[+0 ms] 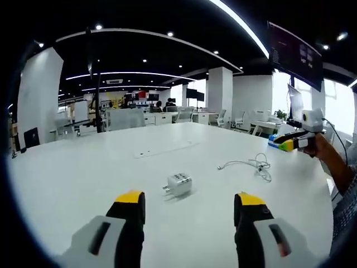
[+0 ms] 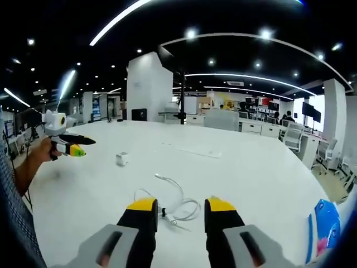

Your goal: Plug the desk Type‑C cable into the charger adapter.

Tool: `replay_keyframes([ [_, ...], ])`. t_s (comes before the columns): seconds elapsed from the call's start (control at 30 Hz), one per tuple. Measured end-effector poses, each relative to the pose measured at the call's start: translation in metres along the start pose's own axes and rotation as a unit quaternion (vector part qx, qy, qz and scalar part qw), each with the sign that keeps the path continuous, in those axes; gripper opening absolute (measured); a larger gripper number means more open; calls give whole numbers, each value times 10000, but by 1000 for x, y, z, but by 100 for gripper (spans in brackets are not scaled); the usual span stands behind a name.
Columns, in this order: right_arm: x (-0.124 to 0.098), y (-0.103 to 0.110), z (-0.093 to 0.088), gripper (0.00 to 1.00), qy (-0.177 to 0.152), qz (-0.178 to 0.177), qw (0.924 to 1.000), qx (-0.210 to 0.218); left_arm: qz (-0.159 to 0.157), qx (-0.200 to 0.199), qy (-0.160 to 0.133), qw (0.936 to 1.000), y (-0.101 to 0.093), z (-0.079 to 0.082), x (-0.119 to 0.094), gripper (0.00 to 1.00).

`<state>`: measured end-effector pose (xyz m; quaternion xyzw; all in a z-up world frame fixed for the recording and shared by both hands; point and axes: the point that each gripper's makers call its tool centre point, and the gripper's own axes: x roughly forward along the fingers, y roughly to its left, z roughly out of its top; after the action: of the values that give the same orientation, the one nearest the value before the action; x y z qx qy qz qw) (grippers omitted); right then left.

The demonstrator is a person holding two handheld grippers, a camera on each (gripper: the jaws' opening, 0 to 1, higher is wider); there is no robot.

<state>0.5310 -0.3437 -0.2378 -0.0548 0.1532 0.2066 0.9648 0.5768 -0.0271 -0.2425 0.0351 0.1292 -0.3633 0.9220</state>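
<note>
Both tongs gape: left tongs (image 1: 189, 207) near adapter (image 1: 179, 184), right tongs (image 2: 177, 211) over cable (image 2: 177, 205).

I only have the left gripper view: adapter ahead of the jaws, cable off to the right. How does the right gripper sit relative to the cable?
Observer: In the right gripper view the right gripper is open, with the cable coiled on the table just ahead, between its jaws.
Operator: Holding anything yet?
Observer: No. The jaws stand apart, and one cable end lies free, trailing toward the adapter.
Operator: Anything else near it?
Observer: A blue packet lies at the table edge, right of the right gripper.
</note>
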Motion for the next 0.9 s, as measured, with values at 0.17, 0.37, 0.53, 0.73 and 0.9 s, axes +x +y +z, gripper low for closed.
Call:
replay_keyframes([
  [0.17, 2, 0, 0, 38, 14, 34, 10000, -23, -165, -79, 18, 9998, -1, -1, 4, 66],
  [0.37, 13, -4, -1, 38, 102, 143, 9998, -101, -430, 118, 43, 9990, 6, 3, 11, 66],
  [0.53, 22, -4, 1, 37, 105, 248, 9996, -104, -624, 185, 26, 9979, 11, -1, 22, 69],
  [0.73, 33, -1, 3, 36, 90, 412, 9990, -171, -1074, 73, -58, 9942, 16, -6, 33, 70],
  [0.9, 38, -1, 1, 36, 160, 477, 9985, -226, -1335, 196, 18, 9909, 20, -7, 42, 70],
])
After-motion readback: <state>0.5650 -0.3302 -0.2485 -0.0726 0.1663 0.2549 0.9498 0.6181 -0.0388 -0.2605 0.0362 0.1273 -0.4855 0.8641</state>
